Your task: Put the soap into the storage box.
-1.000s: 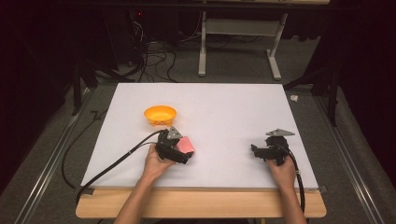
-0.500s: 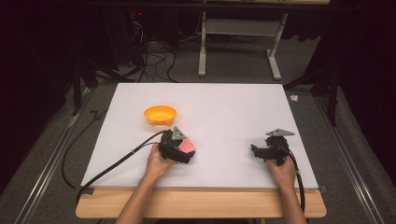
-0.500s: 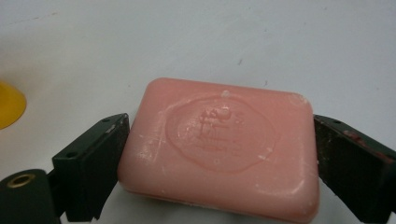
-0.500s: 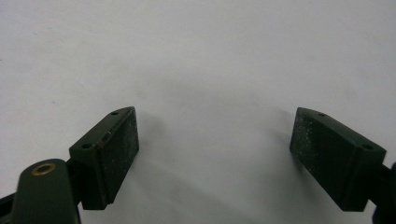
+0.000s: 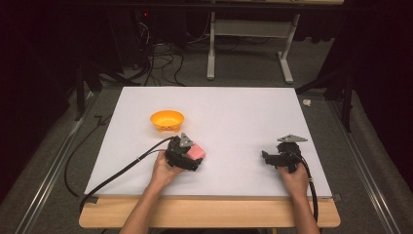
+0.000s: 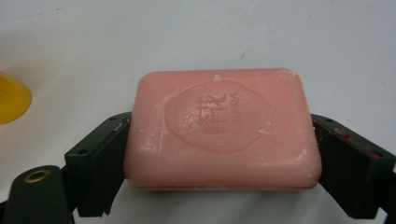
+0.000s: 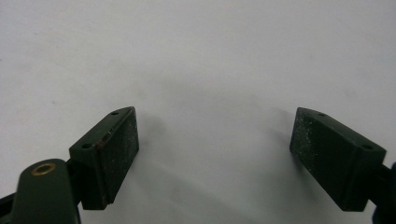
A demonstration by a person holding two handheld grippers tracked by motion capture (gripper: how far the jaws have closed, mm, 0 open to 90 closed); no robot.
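A pink soap bar with an embossed seal lies flat on the white table. My left gripper has just been closing its jaws, and both pads now press on the bar's short ends. In the high view the soap bar sits at the tip of the left gripper, left of the table's middle near the front. My right gripper rests at the front right. In the right gripper view, my right gripper stands open with only bare table between its fingers.
An orange bowl stands just behind the left gripper, and its edge shows in the left gripper view. A black cable trails from the left gripper off the table's front left. Table legs and cables lie on the floor beyond.
In the high view both hands keep their places. The soap bar stays at the left gripper's tip, and no other shift is visible.
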